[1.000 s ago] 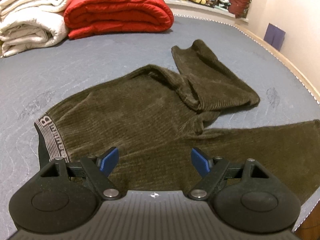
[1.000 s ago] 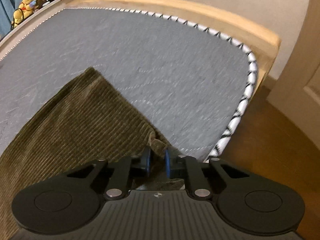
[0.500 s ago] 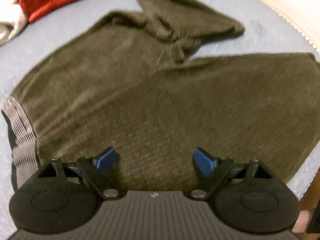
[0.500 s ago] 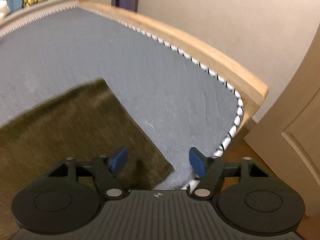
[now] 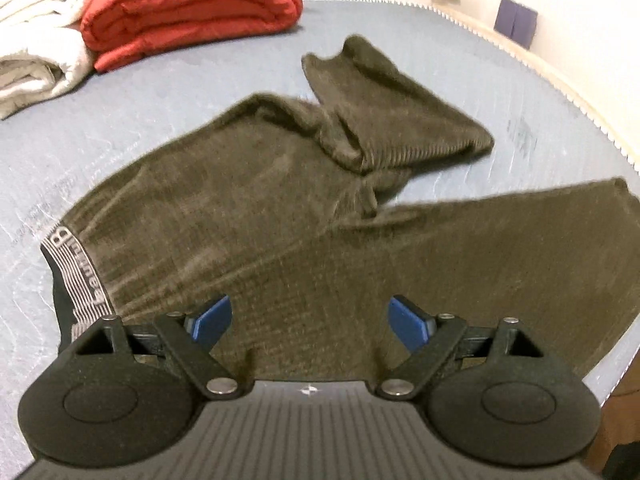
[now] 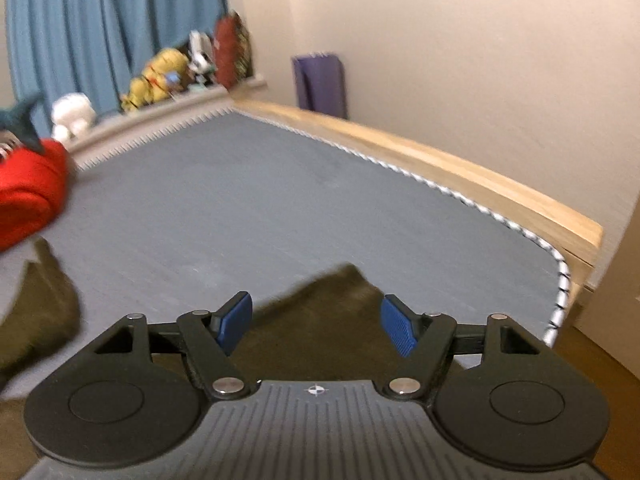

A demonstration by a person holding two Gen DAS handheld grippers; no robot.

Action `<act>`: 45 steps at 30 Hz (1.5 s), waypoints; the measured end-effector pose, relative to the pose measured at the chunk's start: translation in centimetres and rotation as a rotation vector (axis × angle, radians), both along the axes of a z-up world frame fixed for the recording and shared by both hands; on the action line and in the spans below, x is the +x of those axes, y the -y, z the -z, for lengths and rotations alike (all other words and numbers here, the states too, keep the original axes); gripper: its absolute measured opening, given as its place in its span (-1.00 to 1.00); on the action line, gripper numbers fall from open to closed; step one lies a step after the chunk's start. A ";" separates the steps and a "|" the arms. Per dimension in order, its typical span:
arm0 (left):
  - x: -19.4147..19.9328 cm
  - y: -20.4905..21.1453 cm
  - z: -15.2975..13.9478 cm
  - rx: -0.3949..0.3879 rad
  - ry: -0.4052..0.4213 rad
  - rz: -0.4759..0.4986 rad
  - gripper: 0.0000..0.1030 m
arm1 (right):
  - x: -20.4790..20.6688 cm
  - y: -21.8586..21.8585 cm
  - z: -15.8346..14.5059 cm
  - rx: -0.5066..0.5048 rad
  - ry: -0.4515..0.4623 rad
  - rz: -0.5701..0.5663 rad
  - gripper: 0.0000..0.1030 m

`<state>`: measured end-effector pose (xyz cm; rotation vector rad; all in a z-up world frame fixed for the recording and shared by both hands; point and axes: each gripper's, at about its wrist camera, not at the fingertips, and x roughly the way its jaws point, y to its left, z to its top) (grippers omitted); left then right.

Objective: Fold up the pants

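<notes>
On the grey quilted mattress (image 5: 168, 104) lies one pair of olive-brown corduroy pants (image 5: 256, 208) with two legs. Beyond the pants, on the same mattress, are one folded red padded blanket (image 5: 188, 8) and one folded cream blanket (image 5: 36, 56). Behind the mattress, one purple item (image 6: 320, 84) leans against the wall.

**Bed surface: what's on it**

We see a grey mattress (image 5: 168, 80) in a wooden frame (image 6: 460, 168). Olive corduroy pants (image 5: 248, 208) lie spread mid-bed, far leg folded back on itself, near leg stretched right. Far left: folded red quilt (image 5: 188, 8), beside it a white blanket (image 5: 36, 52).
</notes>
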<state>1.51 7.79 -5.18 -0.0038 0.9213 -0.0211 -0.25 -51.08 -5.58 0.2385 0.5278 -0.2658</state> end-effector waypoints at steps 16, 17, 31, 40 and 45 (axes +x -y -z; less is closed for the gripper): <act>0.4 1.3 -4.0 -0.060 0.079 -0.040 0.74 | -2.1 -23.6 -7.5 -0.069 0.228 -0.570 0.90; 0.6 1.4 -4.3 -0.065 0.084 -0.046 0.74 | -1.8 -24.7 -7.1 -0.077 0.237 -0.583 0.91; 4.1 2.6 -2.0 -0.045 0.031 -0.071 0.74 | 5.3 -31.3 -1.5 -0.022 0.085 -0.608 0.92; 6.2 3.5 -0.3 -0.045 -0.005 -0.068 0.74 | 7.9 -31.3 1.7 0.006 -0.014 -0.552 0.92; 7.2 3.6 0.2 -0.056 -0.017 -0.076 0.74 | 8.7 -31.6 1.9 0.000 -0.018 -0.547 0.92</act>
